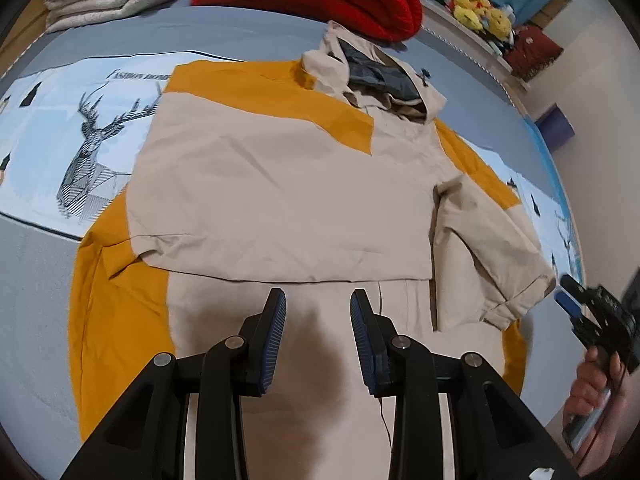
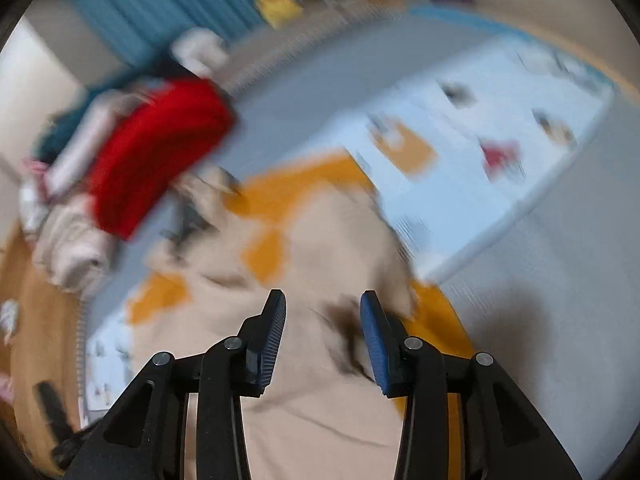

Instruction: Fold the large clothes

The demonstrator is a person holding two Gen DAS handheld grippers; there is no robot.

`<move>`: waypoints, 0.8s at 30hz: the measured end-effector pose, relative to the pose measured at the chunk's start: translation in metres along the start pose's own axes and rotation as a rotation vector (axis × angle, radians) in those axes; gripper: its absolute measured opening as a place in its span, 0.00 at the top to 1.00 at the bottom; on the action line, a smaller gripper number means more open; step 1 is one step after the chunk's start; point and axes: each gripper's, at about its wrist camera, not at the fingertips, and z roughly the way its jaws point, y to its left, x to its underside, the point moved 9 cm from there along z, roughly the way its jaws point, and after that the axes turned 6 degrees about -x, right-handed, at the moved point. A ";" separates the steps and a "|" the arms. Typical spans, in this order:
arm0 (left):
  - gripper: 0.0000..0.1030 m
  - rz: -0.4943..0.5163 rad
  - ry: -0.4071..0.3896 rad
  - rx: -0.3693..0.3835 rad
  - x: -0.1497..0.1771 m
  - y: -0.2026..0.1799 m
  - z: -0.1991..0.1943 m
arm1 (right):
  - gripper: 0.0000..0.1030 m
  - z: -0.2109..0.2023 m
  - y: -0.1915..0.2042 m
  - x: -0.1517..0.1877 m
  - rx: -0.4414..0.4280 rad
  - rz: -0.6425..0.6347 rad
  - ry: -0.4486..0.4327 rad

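A beige and mustard-yellow hooded jacket of thin woven cloth (image 1: 280,184) is spread across the centre of the left wrist view, laid on a bed with a grey and pale blue deer-print cover (image 1: 60,128). One side appears already folded in over the body (a straight folded edge crosses the middle of the frame), while the sleeve at the right of the frame (image 1: 492,248) lies loose and outward. The hood at upper centre is not yet tucked. The fold is judged as begun but well short of finished: the right sleeve, the hem and the final halving seem left. The left tongs (image 1: 318,300) are held open above the lower hem, gripping nothing. The right tongs (image 2: 323,302) are likewise open and empty over the jacket, in a blurred view.
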 end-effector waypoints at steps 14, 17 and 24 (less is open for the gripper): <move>0.71 0.158 -0.022 0.028 0.009 -0.049 0.005 | 0.64 0.046 0.012 0.013 0.020 -0.239 0.156; 0.71 0.175 -0.026 0.038 0.011 -0.057 0.005 | 0.78 0.039 0.020 0.021 0.044 -0.268 0.161; 0.71 0.219 -0.028 0.094 0.017 -0.076 0.003 | 0.95 0.036 0.051 0.044 -0.016 -0.371 0.192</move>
